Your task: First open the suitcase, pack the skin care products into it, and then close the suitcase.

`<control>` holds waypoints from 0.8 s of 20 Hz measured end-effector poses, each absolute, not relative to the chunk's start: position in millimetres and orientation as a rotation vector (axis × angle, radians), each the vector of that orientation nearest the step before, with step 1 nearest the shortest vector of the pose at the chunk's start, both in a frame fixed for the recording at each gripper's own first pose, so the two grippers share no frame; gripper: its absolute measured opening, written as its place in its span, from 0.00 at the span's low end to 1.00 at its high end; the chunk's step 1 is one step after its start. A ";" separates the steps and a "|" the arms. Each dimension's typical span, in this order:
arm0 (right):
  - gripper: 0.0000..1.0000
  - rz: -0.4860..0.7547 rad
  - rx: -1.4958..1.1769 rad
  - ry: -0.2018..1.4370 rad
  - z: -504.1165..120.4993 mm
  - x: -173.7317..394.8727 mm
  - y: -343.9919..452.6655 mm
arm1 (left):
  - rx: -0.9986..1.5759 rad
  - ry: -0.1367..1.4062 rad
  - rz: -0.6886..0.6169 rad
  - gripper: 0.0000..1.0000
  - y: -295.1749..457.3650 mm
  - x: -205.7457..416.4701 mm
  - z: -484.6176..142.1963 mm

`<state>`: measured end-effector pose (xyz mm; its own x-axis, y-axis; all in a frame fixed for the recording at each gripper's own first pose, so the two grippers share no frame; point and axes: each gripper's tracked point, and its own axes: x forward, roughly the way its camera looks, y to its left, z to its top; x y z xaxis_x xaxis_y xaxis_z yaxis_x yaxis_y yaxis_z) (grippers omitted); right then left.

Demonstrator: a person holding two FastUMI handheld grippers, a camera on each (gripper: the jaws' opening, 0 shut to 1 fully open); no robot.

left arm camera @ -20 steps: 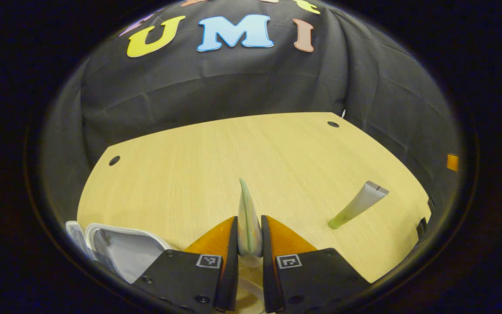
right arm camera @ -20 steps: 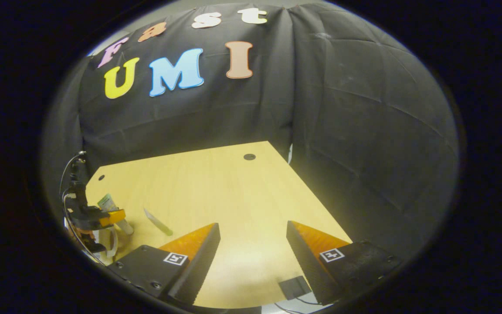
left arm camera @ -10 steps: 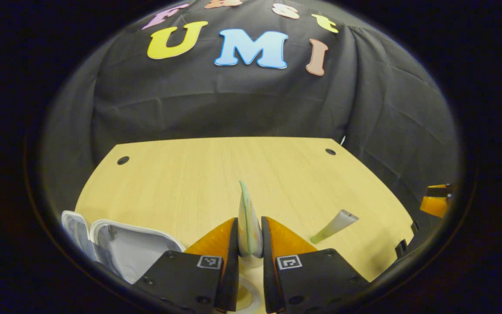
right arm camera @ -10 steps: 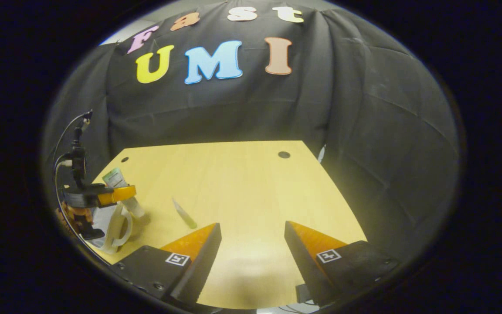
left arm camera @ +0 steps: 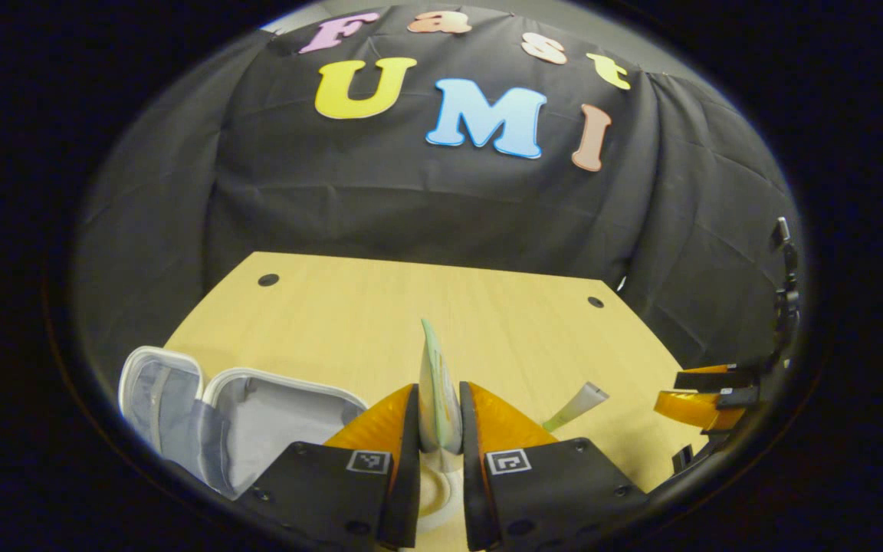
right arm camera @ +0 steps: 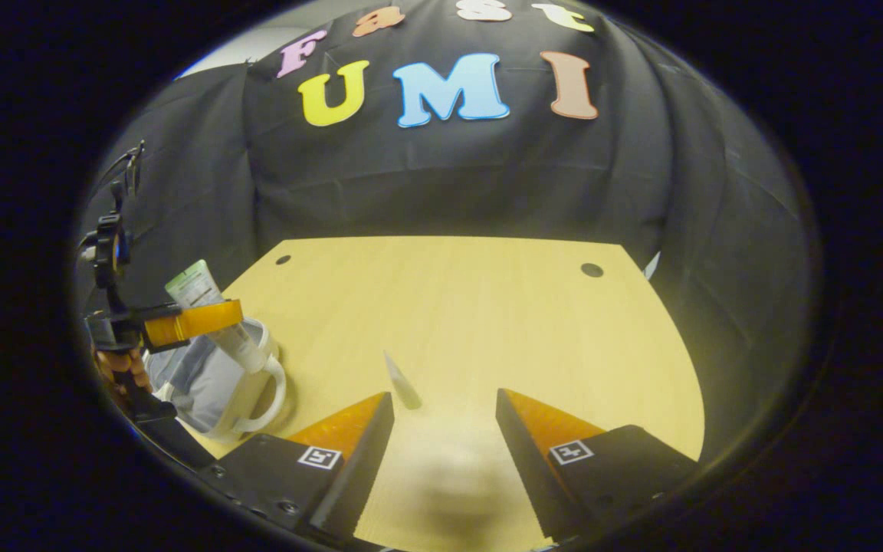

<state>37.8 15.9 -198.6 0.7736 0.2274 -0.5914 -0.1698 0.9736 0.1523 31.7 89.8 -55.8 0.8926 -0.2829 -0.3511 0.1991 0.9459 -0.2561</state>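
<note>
My left gripper (left arm camera: 439, 389) is shut on a pale green skin care tube (left arm camera: 432, 356) that stands upright between its fingers. The small grey suitcase (left arm camera: 257, 410) lies open on the table just to the left of it, its lining bare. A second, slimmer tube (left arm camera: 576, 405) lies on the table to the right. In the right gripper view my right gripper (right arm camera: 445, 414) stands open above the table, with that slim tube (right arm camera: 402, 381) lying just ahead of its left finger. Far left there, the left gripper (right arm camera: 190, 322) holds its tube (right arm camera: 200, 290) over the open suitcase (right arm camera: 215, 379).
The wooden table (right arm camera: 487, 307) has small round holes near its back corners and ends at the black cloth wall. The right gripper (left arm camera: 698, 399) shows at the right edge of the left gripper view, beside the table's edge.
My left gripper has carried its tube leftward until it hangs at the open suitcase. My right gripper has swung left, so the slim tube now lies straight ahead of its fingers.
</note>
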 end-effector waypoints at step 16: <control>0.53 0.353 -0.040 0.827 -293.2 98.8 67.1 | -0.244 0.477 0.081 0.31 225.9 -69.6 -88.6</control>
<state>98.8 67.1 -293.2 0.6222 0.2921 -0.7263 -0.3230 0.9409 0.1018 -69.6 225.9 -88.6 0.8856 0.0202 -0.4641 -0.1337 0.9678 -0.2131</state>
